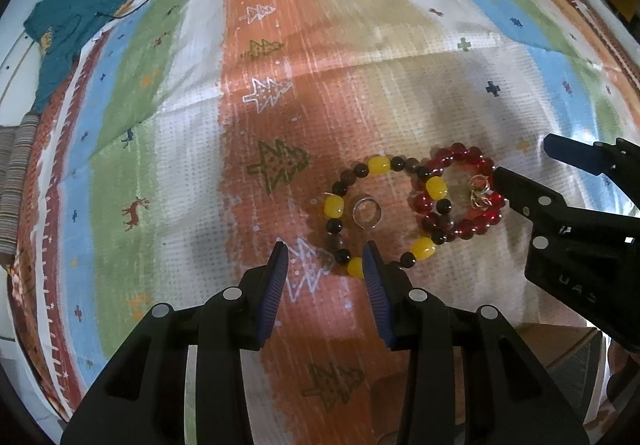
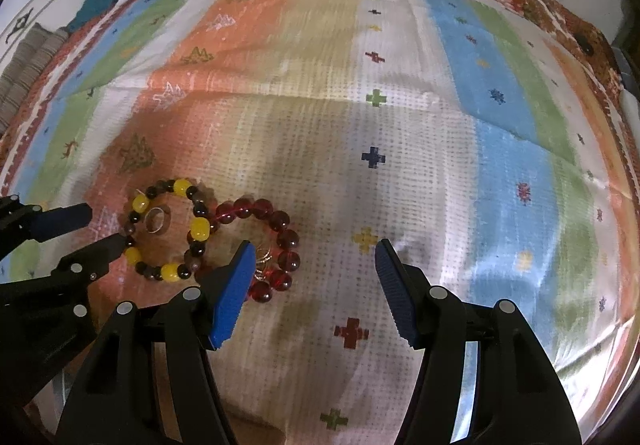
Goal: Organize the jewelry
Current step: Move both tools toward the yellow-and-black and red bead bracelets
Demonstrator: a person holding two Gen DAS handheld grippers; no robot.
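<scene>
The only lettering that can be read stands on the black body of the right claw point(image 1: 520, 161), seen in the left wrist view at about four o'clock: pale raised characters that look like "UAS", turned sideways and partly cut off, so the full word cannot be made out.

The striped cloth point(image 2: 400, 133) carries printed motifs but no words or numbers: small plus-shaped crosses, tree figures and a deer shape, spread from nine o'clock to three o'clock.

On the teal cloth point(image 1: 76, 13) at ten o'clock, a small yellow mark is too blurred to read.
</scene>
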